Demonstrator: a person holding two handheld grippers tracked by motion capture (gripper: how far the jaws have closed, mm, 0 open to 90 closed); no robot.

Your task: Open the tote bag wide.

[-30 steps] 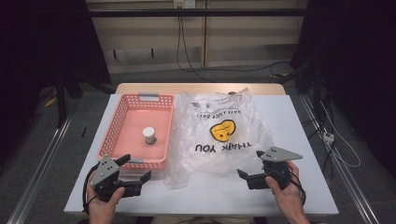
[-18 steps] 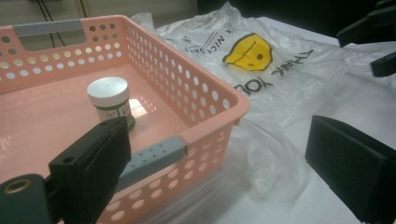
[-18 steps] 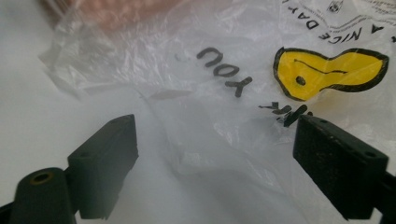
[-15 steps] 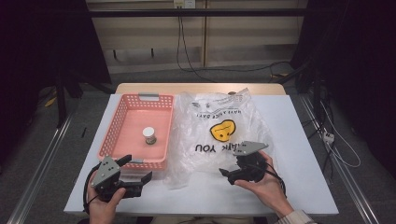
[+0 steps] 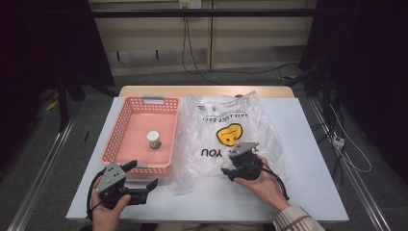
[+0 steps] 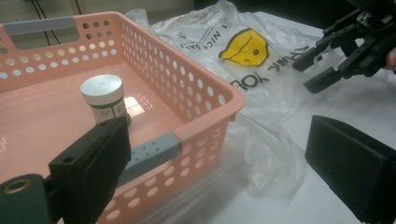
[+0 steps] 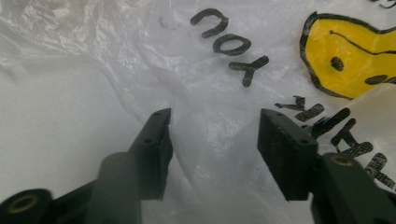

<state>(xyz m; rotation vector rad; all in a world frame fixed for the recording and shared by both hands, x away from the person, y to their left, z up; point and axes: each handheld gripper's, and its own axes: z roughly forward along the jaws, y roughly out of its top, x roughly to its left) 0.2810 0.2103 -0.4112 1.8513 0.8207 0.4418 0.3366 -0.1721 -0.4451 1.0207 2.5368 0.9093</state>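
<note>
Plastic lies flat across the middle of the white table (image 5: 308,144): a clear bag (image 5: 231,120) printed with a yellow face and "THANK YOU", its lettering upside down from the person's side, so its mouth probably faces the near edge. The right gripper (image 5: 236,169) sits low over the bag's near part, just past the "YOU", tilted down toward the film. In the right gripper view its jaws stand spread with crumpled film between and below them, and I cannot tell whether they touch it; that pose suits a pinch on a loose fold, likely to lift a layer and open the bag. Just left of the bag, touching its edge, is a pink basket (image 5: 124,126) with grey handles, and inside it, upright near the centre of the floor, stands a small jar (image 5: 153,139) with a white lid. The left gripper (image 5: 142,176) rests at the near left of the table, just outside the basket's near wall. Its jaws are also wide apart and hold nothing; in the left gripper view one jaw overlaps the basket's near handle and the other hangs over the bag's corner. It looks parked, perhaps waiting to take the jar once the bag is open. Thin film may slip or bunch when pinched.
</note>
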